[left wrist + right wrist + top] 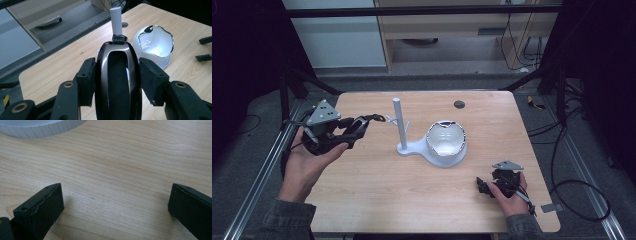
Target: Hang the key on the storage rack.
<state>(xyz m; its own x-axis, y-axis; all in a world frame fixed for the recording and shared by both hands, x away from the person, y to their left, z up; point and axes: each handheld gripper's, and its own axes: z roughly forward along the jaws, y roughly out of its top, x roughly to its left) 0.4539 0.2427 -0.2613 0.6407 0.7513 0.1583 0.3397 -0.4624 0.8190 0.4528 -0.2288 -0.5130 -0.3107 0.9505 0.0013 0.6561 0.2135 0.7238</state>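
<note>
The left claw pinched a black headphone, held above the table left of the white stand; hanging it was judged not yet done. The right claw rested spread on the wooden table, empty. Dark surroundings, cables on the floor.

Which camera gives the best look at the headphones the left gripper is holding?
The left gripper view: the headphones sit close up between the left gripper pads, earcup and band clear. The high view shows them small and dark near the white post.
</note>
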